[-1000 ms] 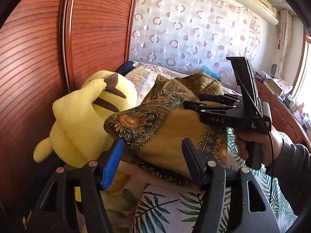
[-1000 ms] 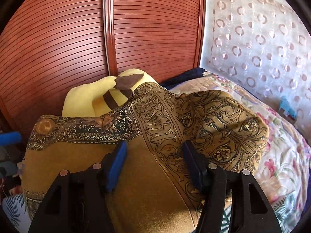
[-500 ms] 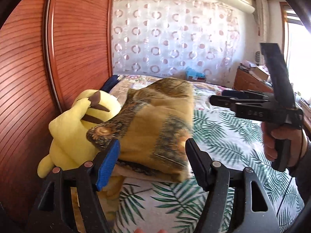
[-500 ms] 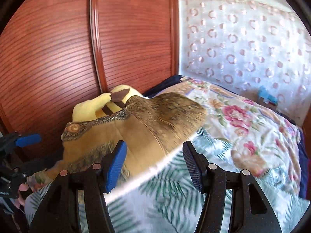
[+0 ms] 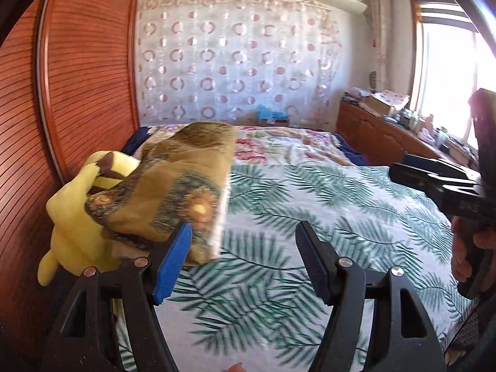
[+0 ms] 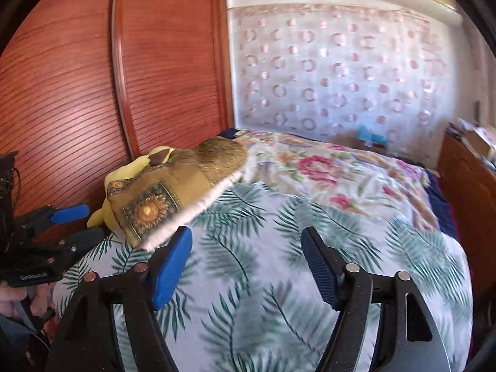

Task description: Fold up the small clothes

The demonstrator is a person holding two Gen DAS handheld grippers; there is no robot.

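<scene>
Both tools pulled back from folded brown garment [image 5: 173, 192]; left tool [image 5: 243, 259] and right tool [image 6: 245, 268] spread, holding nothing. Garment lies on yellow plush toy [image 5: 77, 217] at bed [image 5: 341, 210] edge, beside wooden wardrobe door [image 6: 62, 108].

Home bedroom — bed [image 6: 310, 248] with leaf-print cover, plush toy [image 5: 77, 217], patterned curtain [image 5: 232, 71], wooden wardrobe [image 6: 93, 93]

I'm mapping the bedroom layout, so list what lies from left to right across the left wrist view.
Wooden wardrobe door → yellow plush toy → folded brown garment → leaf-print bedspread → wooden cabinet → right gripper, held in a hand at the frame's right edge.
</scene>
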